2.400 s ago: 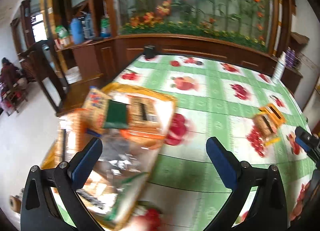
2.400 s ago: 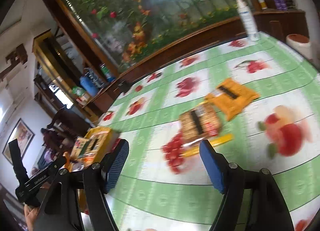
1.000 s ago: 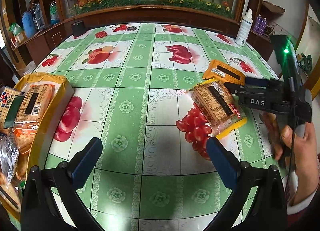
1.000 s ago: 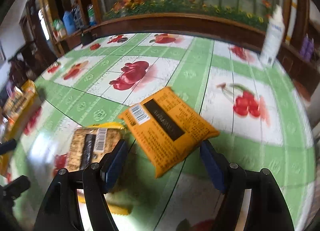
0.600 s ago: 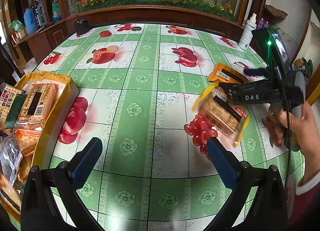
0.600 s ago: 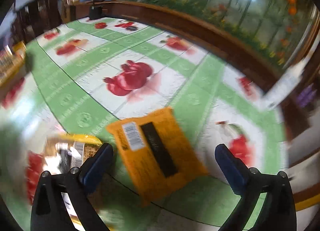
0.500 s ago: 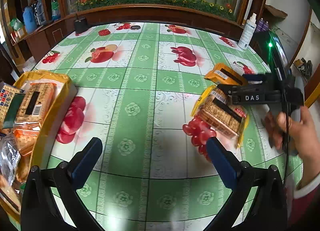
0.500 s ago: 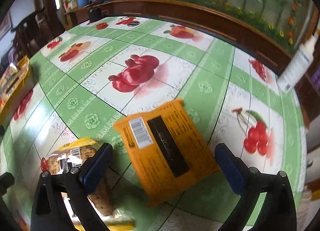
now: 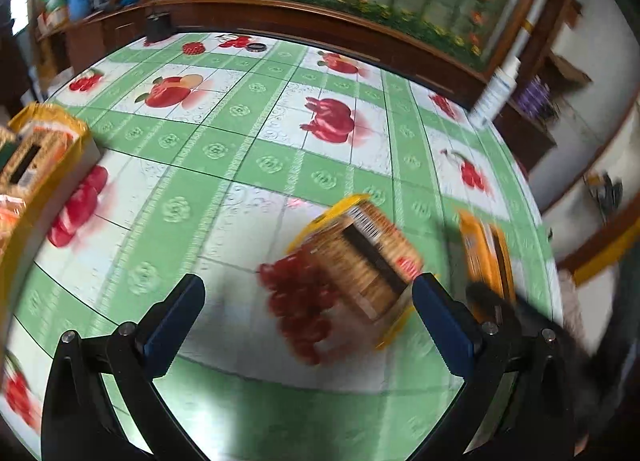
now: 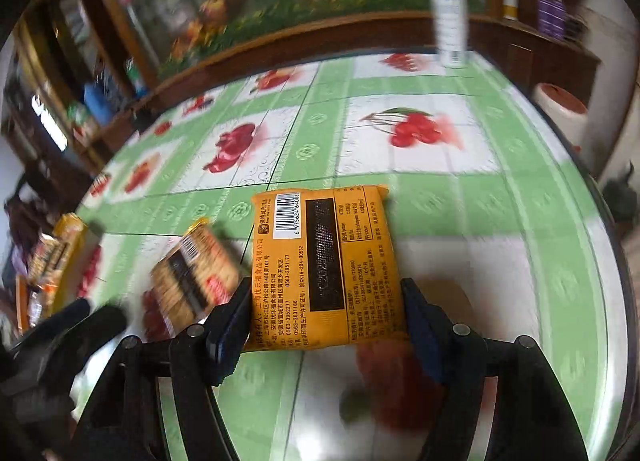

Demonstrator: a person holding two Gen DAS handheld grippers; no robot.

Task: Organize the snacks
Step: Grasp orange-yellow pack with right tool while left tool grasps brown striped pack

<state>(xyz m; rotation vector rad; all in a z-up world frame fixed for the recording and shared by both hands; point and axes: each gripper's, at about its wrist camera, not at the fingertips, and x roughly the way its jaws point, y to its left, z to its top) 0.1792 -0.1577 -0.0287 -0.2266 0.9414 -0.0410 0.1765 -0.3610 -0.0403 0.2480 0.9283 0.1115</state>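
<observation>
An orange snack packet [image 10: 324, 265], barcode side up, sits between the pads of my right gripper [image 10: 324, 313]. Its jaws are closing, both pads press the packet's sides, and it hangs just above the tablecloth. In the left wrist view the same packet [image 9: 484, 257] shows edge-on and blurred. A clear cracker pack with yellow trim [image 9: 360, 261] lies on the table left of it, ahead of my open left gripper [image 9: 308, 321] and close to its right finger. The cracker pack [image 10: 192, 273] is blurred in the right wrist view.
A yellow box [image 9: 52, 129] holding several snack packs stands at the table's left edge. A white spray bottle [image 10: 450, 17] stands at the far right corner. A small black object [image 9: 158, 27] sits at the far left. The round table's edge curves close on the right.
My right gripper spread wide over the orange packet, then closed on its sides and raised it. The left gripper slid right toward the cracker pack and rolled.
</observation>
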